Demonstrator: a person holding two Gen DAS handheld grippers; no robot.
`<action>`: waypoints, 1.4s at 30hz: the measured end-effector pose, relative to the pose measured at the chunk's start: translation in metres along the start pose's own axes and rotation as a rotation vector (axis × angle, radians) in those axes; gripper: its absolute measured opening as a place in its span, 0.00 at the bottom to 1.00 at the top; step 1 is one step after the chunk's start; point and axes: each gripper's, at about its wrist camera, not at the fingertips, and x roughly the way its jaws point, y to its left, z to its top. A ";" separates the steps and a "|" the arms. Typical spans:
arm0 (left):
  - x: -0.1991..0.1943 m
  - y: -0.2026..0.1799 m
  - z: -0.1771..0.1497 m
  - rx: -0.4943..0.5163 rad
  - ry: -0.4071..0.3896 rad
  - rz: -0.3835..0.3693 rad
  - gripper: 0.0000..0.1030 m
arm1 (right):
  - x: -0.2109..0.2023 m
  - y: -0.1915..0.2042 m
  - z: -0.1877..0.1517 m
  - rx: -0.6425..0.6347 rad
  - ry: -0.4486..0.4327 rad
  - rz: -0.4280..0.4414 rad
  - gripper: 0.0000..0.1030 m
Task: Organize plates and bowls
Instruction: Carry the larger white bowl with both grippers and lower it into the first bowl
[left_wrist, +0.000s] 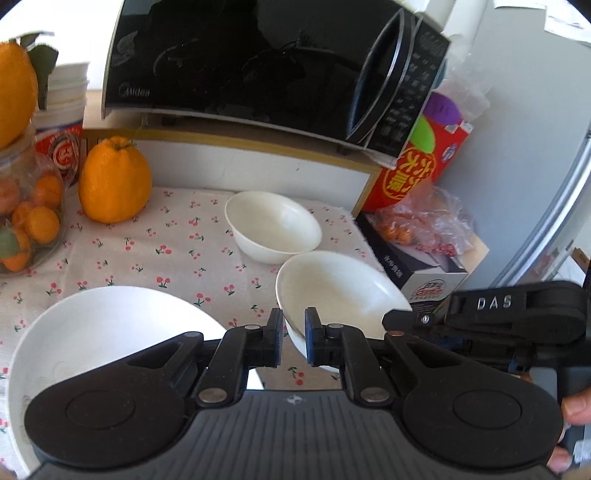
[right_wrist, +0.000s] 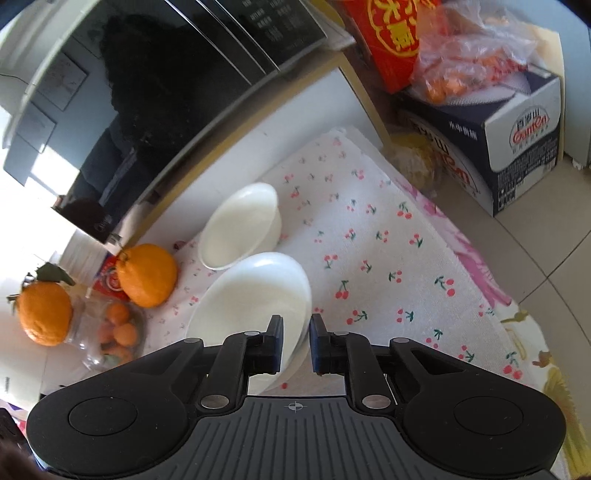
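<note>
The left gripper and right gripper each pinch the near bowl's rim, at 6 and 3 o'clock; uneven lifting may tip it onto the plate.

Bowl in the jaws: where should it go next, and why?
Probably lift the near bowl a bit, toward the far bowl, to stack them. The left gripper and right gripper each seem to pinch its rim, and the far bowl sits empty.
</note>
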 end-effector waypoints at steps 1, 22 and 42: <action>-0.006 -0.002 0.000 0.004 -0.004 -0.003 0.10 | -0.006 0.002 0.000 0.000 -0.004 0.004 0.14; -0.085 -0.016 -0.032 -0.035 0.001 -0.086 0.10 | -0.091 0.019 -0.049 -0.056 0.043 -0.015 0.15; -0.076 -0.027 -0.059 0.066 0.134 -0.038 0.10 | -0.086 0.010 -0.069 -0.154 0.166 -0.102 0.15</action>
